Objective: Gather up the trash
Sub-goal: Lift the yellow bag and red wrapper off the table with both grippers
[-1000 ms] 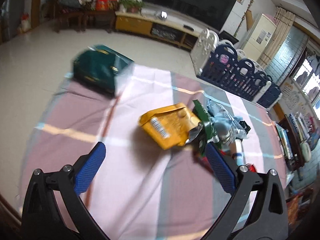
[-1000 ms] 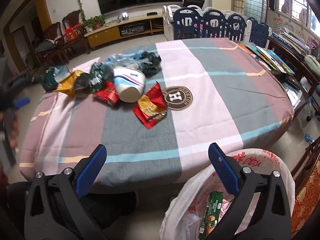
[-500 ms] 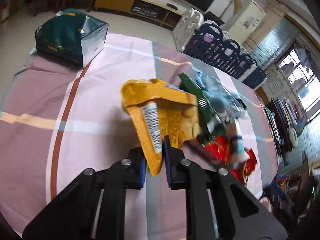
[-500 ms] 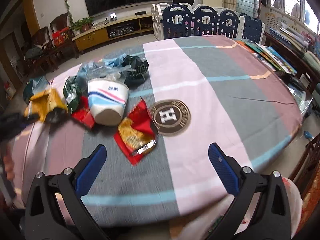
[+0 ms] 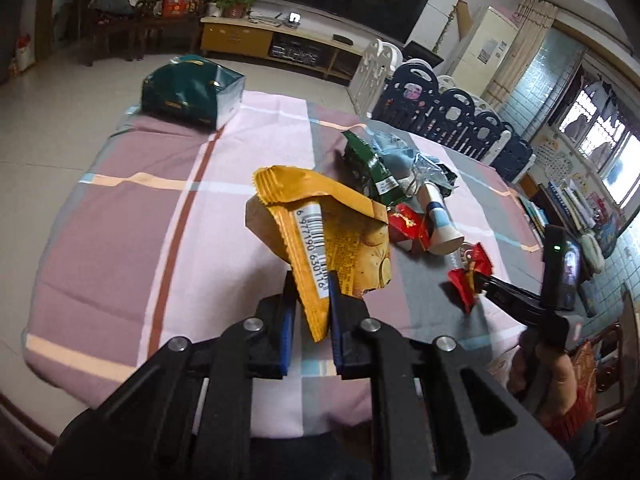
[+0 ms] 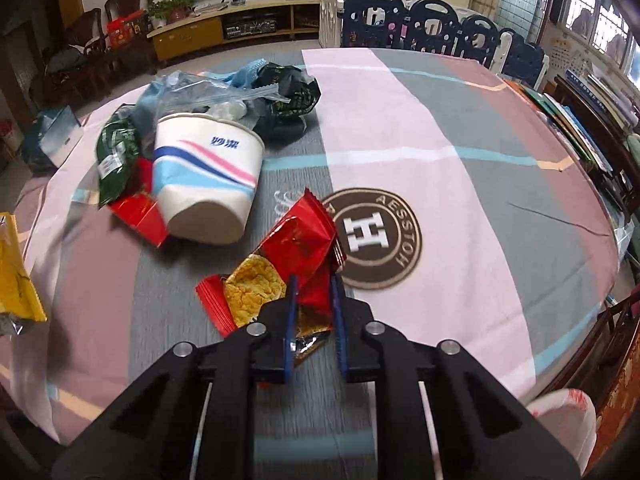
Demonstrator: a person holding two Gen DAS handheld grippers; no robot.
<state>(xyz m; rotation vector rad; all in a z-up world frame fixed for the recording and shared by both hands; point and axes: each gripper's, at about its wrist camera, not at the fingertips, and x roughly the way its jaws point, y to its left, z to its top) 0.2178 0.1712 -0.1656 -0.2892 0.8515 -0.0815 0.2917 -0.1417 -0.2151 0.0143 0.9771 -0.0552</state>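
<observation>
My left gripper [image 5: 311, 280] is shut on a yellow snack wrapper [image 5: 332, 236] and holds it above the table. Its edge shows in the right wrist view [image 6: 16, 280]. My right gripper [image 6: 313, 282] is shut on a red snack wrapper [image 6: 288, 248] with a biscuit picture, low over the grey stripe. It shows in the left wrist view [image 5: 468, 276] too. More trash lies in a pile: a white paper cup [image 6: 208, 184] on its side, a green wrapper [image 6: 116, 156], another red wrapper [image 6: 140, 212], clear plastic bags [image 6: 200, 96] and a dark bag [image 6: 292, 92].
The round table has a striped pink and grey cloth [image 6: 420, 120] with a brown round logo [image 6: 376, 240]. A dark green box [image 5: 192, 92] stands at the far edge. The white trash bag's rim [image 6: 560, 412] shows at lower right. Blue playpen fencing [image 6: 420, 24] stands behind the table.
My left gripper closed on the yellow wrapper and lifted it. My right gripper moved from the trash bag to the table and closed on the red wrapper.
</observation>
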